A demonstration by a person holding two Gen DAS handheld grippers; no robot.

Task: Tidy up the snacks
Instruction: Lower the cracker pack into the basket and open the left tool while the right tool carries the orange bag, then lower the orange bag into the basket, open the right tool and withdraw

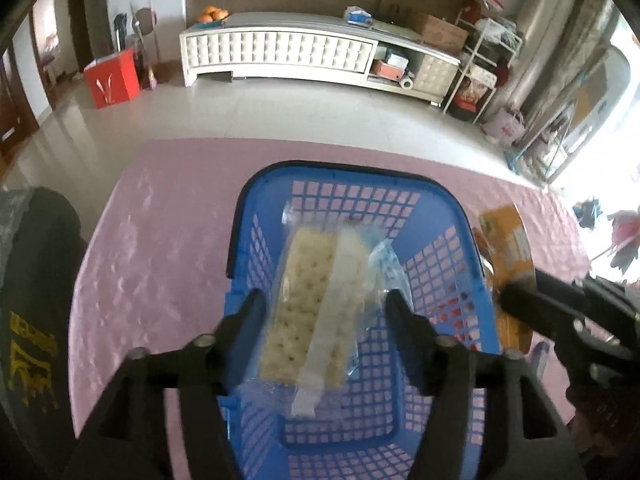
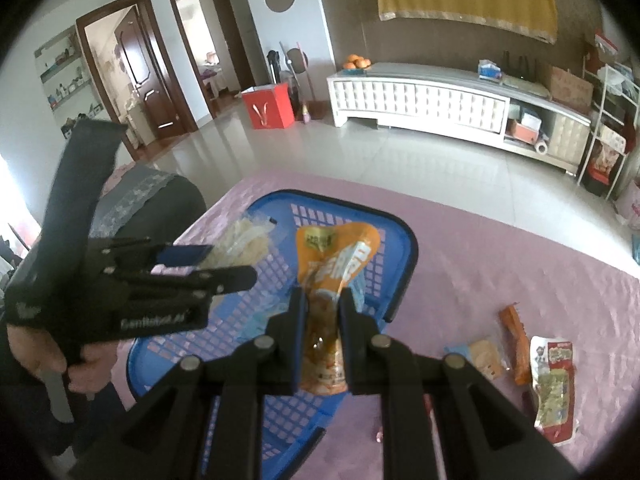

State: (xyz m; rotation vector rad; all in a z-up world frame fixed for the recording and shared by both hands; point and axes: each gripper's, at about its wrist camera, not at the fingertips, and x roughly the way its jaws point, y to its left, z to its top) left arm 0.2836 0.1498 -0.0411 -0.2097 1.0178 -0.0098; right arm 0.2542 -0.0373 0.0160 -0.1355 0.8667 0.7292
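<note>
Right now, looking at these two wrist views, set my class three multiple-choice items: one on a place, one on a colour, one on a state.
1. Where is the cracker pack?
A. over the basket
B. on the floor
C. on the cabinet

2. What colour is the basket?
A. red
B. blue
C. green

3. How is the right gripper?
A. wide open and bare
B. out of sight
C. shut on the orange pouch

Answers:
1. A, the pack sits between the spread fingers of the left gripper, inside the rim.
2. B, its mesh walls are blue.
3. C, both fingers pinch the pouch.

A home living room — low white TV cabinet (image 2: 416,100), wooden doors (image 2: 138,76)
</note>
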